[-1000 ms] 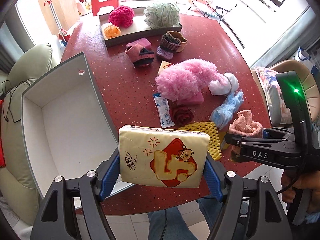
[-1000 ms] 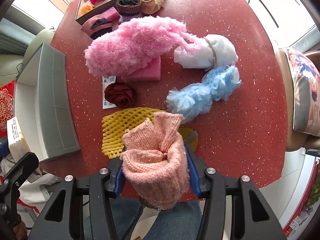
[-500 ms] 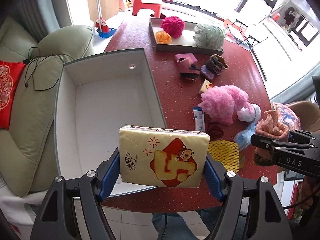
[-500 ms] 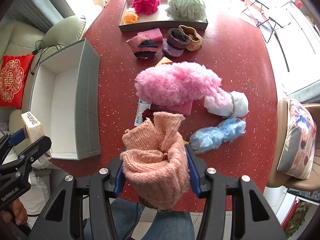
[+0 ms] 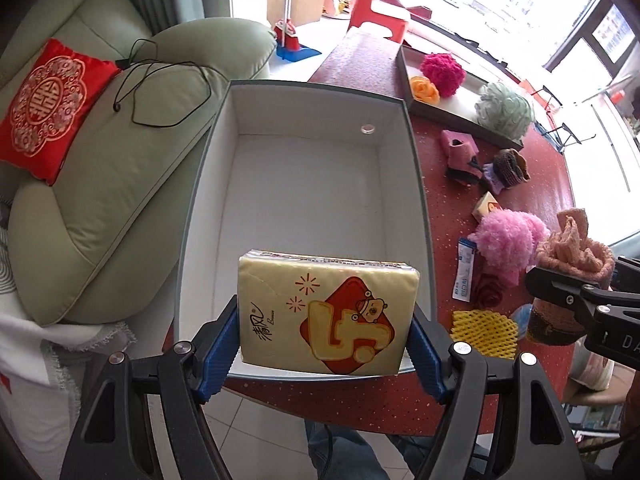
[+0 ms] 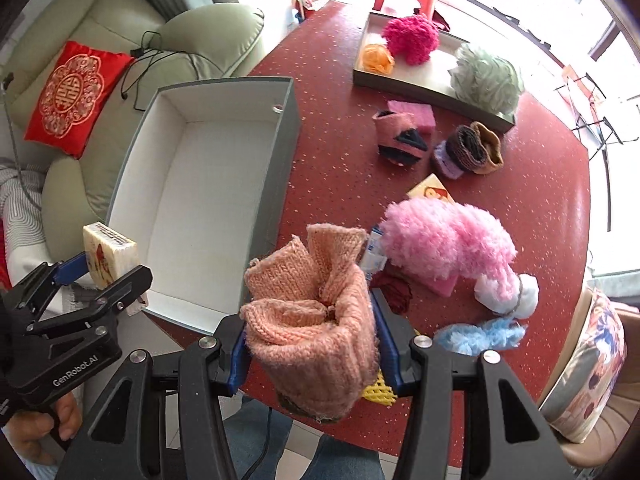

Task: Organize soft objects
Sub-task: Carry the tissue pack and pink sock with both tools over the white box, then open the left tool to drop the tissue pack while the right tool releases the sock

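My left gripper [image 5: 326, 344] is shut on a yellow tissue pack [image 5: 326, 312] and holds it over the near end of an empty grey box [image 5: 416, 168] with white inside. That pack [image 6: 108, 254] also shows at the left of the right wrist view, above the box's near corner [image 6: 288, 128]. My right gripper [image 6: 310, 344] is shut on a rolled salmon knit sock [image 6: 312, 320], hanging over the red table beside the box's right wall. The sock [image 5: 572, 256] appears at the right edge of the left wrist view.
On the red table [image 6: 340, 160] lie a fluffy pink piece [image 6: 444, 240], a blue fluffy piece [image 6: 480, 336], yellow foam net [image 5: 484, 332], a dark red rose [image 6: 394, 290], small knit socks [image 6: 400, 140] and a tray [image 6: 420, 80] of pom-poms. A green sofa [image 5: 100, 200] stands left of the box.
Both grippers have swung left toward the box while rolling. The tissue pack now hangs over the box's near end, and the sock has risen and come beside the box's right wall.
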### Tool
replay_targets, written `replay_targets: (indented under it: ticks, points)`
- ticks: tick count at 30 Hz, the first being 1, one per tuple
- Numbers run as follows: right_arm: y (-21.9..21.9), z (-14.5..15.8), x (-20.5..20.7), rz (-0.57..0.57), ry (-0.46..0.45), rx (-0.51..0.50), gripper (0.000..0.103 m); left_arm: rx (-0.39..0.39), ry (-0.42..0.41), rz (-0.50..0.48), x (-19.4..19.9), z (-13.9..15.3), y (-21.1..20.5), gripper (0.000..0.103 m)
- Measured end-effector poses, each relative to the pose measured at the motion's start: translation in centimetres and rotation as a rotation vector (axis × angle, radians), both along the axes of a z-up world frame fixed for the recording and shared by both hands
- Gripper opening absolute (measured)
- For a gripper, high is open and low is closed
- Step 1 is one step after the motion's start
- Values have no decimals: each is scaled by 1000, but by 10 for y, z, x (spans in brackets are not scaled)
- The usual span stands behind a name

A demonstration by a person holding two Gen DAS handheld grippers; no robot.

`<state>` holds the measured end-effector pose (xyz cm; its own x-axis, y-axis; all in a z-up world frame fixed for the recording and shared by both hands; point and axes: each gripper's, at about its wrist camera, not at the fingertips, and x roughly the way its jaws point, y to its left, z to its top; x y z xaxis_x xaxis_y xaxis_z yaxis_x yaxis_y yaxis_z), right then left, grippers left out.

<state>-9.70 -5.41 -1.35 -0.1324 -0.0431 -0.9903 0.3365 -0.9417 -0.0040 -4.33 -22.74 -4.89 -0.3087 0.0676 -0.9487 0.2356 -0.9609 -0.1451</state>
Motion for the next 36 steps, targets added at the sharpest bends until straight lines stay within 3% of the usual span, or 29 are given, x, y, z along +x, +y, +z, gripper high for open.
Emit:
replay_targets:
  ticks: [13,36]
  points:
    - [-82,-11,-32,151,-62,-118,56,-12,-67,160,-17,-28,-30,76]
    - [-131,-60,-83,230,-125,-61,56,-11,-171,155,-41,-71,-33,76]
